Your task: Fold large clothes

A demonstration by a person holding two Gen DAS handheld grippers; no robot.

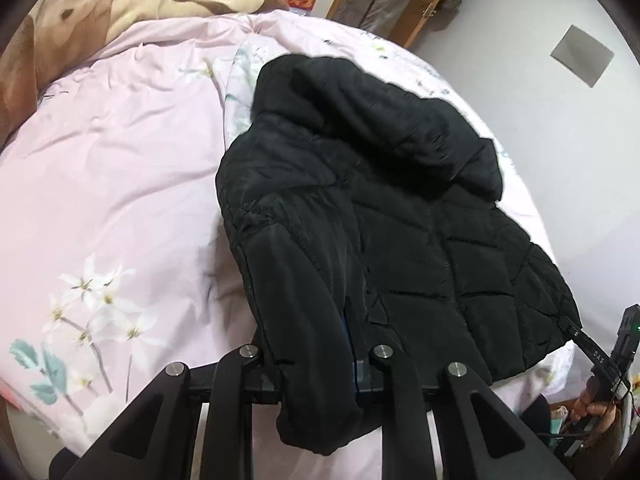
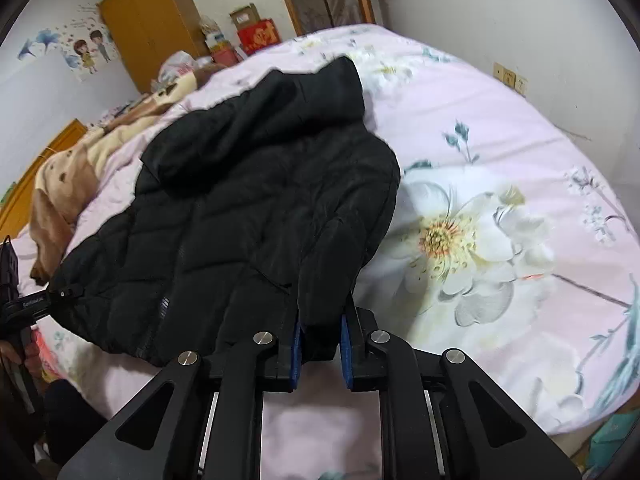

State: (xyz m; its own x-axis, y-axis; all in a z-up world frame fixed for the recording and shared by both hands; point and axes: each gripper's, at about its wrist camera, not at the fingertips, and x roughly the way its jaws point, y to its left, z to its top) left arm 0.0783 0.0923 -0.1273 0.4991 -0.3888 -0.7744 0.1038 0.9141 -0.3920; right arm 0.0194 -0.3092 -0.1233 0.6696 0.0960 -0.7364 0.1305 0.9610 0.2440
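Left wrist view is showing us the pink floral bed filling most of the frame, and on it we are seeing the black quilted jacket lying spread with its hood toward the far side. We are gripping a sleeve cuff with the left gripper; its fingers are closing narrow on the padded fabric. In the right wrist view the right gripper is likewise pinching the other cuff between its blue pads, held tight and narrow.

We are judging the risks from here: the slick, puffy shell could be slipping out of either pinch if we are pulling unevenly, and one sleeve dragging could be skewing the body or bunching the hood.

We are finding much hard to read. The left cuff is covering the fingers, so the exact bite is hidden. The jacket's near hem is partly cut off behind the gripper frames, and black-on-black folds are blurring seams.
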